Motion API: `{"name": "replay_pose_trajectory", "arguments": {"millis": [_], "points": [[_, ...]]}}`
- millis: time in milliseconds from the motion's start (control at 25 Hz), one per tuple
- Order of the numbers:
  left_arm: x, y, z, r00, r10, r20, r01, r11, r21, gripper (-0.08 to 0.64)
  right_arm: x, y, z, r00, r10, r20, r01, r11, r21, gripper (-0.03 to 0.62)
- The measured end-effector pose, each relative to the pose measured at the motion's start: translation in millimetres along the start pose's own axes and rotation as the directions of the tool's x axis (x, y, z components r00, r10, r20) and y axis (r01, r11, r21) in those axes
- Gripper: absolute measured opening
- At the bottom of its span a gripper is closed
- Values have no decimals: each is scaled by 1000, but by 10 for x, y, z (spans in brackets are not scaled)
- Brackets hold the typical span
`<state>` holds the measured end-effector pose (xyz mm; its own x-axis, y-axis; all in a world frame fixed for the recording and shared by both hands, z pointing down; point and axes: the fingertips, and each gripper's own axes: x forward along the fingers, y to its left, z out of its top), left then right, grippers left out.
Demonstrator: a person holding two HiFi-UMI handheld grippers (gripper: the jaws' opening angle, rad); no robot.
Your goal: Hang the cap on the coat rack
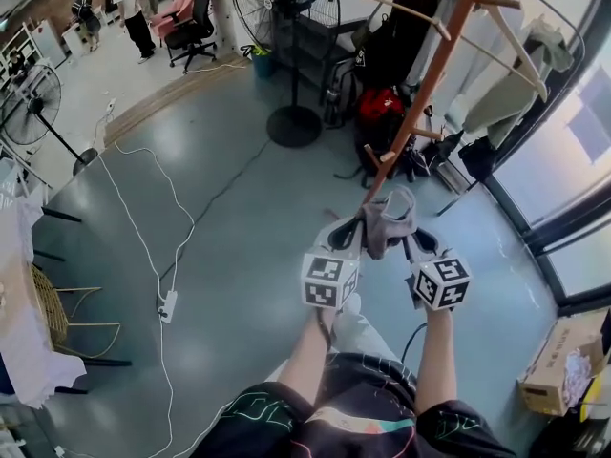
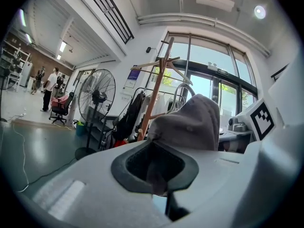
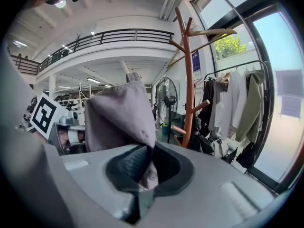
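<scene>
Cap (image 1: 389, 219) matt grey cloth; coat rack (image 1: 430, 82) smooth wood.

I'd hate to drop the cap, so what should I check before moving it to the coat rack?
1. Left gripper shut on cap: ok.
2. Right gripper shut on cap: ok.
3. Coat rack in front of cap: ok.
4. Low peg bare: ok.
5. Cap's opening turned toward peg: cannot tell.
6. Cap on peg: not ok, it hangs apart from the rack.

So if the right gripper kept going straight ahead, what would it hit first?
Probably the coat rack pole, slightly right of its line; depth is unclear. The right gripper holds the cap.
</scene>
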<state>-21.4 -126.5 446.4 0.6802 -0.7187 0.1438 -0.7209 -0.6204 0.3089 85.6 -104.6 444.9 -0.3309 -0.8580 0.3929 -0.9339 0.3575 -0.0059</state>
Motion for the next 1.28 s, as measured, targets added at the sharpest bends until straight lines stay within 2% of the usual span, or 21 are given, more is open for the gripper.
{"name": "replay_pose_trajectory", "arguments": {"millis": [120,280,680,880,1120,1280], "points": [[181,170,14,999,42,1,-42,999,-17,14,237,-25,11,999,44,-18,-45,999,-15,12],[500,276,12,998,62,-11,-62,997,-40,14,452,-283,23,997,66,-40,-66,998,-4,12],[1132,441,-325,986,124,-114,-135,986,-98,14,980,-788,-270,985,123,-124,-117,992,53,12],[1266,549,-519,970,176,-169,-191,978,-82,14,1241,-903,-425,973,182,-142,-170,981,90,12],[1156,702,-563,944,259,-205,-272,962,-36,14,1520,-786,-521,952,276,-134,-257,955,148,12],[1089,778,-665,921,311,-236,-328,944,-32,14,1634,-703,-626,930,339,-145,-312,933,179,12]]}}
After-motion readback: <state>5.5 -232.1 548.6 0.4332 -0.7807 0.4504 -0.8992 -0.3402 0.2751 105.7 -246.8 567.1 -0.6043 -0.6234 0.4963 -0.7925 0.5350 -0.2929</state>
